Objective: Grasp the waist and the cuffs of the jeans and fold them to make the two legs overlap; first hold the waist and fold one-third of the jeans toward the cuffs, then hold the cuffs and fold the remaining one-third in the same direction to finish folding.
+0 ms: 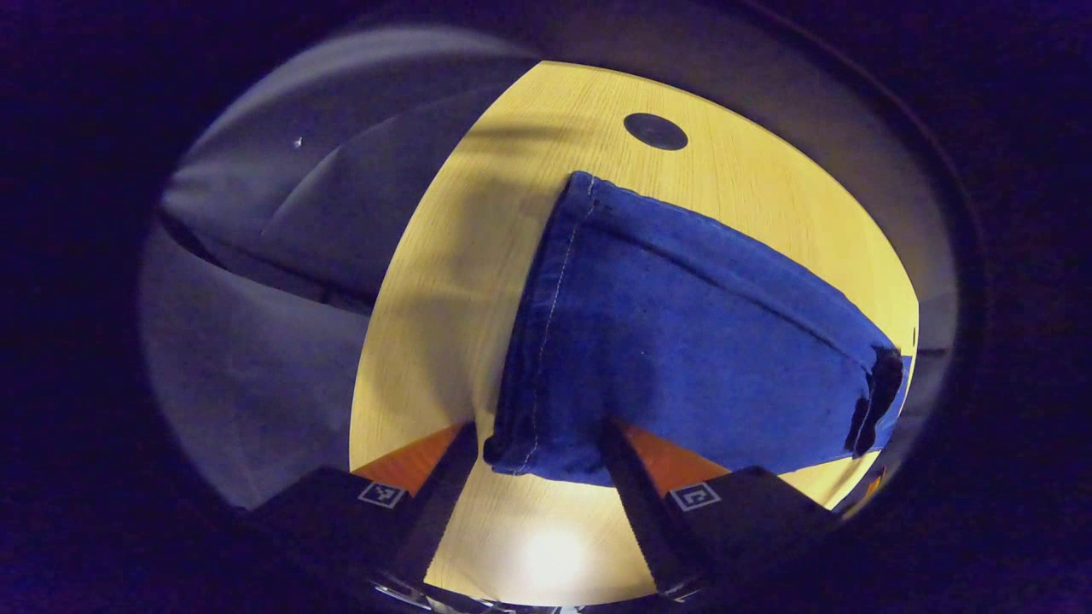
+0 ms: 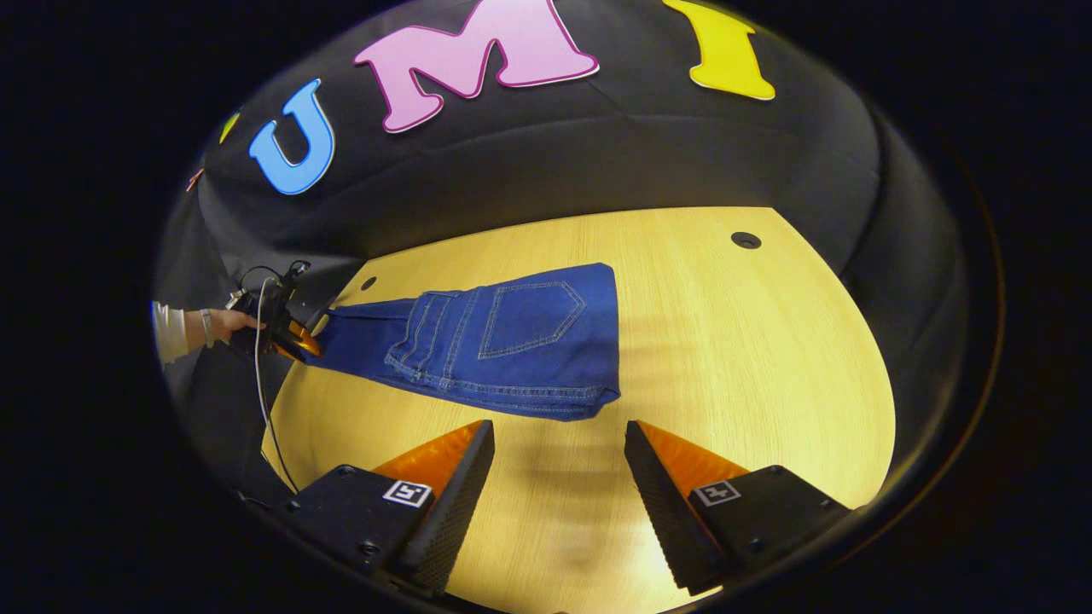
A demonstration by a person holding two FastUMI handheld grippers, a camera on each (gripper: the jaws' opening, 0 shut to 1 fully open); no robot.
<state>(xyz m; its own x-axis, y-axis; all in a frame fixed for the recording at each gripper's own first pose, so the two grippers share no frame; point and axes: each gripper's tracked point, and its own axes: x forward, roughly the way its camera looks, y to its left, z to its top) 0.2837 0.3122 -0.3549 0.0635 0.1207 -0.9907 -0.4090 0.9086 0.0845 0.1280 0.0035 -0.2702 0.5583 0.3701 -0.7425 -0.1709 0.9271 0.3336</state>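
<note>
Hiding table point(image 1: 426, 281), jeans point(image 1: 682, 341), cuffs blurred

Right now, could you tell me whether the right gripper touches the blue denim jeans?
Apart: the right gripper view shows bare table between the open right gripper and the jeans.

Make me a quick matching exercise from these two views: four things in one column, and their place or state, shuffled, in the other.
Things:
1. jeans
2. left gripper
3. right gripper
4. person's hand

Places or states:
A. open over bare table
B. lying flat, back pocket up
C. fingers open at the cuff end
D. holding the far gripper

Pairs: 1-B, 2-C, 3-A, 4-D
</note>
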